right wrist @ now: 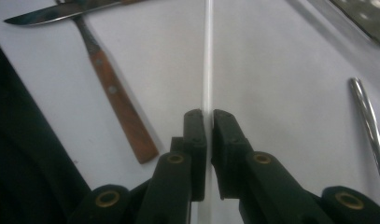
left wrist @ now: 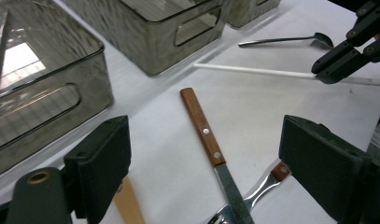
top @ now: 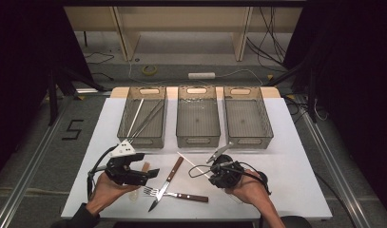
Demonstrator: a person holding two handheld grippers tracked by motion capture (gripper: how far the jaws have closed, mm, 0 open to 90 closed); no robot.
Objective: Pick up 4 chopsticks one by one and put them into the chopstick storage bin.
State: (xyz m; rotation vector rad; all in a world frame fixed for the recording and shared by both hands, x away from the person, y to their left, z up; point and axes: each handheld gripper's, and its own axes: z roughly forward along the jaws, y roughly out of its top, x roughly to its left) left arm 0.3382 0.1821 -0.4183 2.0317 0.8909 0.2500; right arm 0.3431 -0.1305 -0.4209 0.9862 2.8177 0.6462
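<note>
While the table (top: 295,190) carries three bins, the left bin (top: 159,137) already holding chopsticks, the right tongs (right wrist: 208,122) are clamped on a white chopstick (right wrist: 207,56) near centre-right. Left tongs (left wrist: 204,163) stand apart over the knife (left wrist: 201,126). Risk: thin stick pivots or slips, the grip being near one end.

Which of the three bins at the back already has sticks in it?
The left bin, nearest the left gripper. It holds a white stick and darker ones lying lengthwise, while the middle bin and the right bin look bare inside.
</note>
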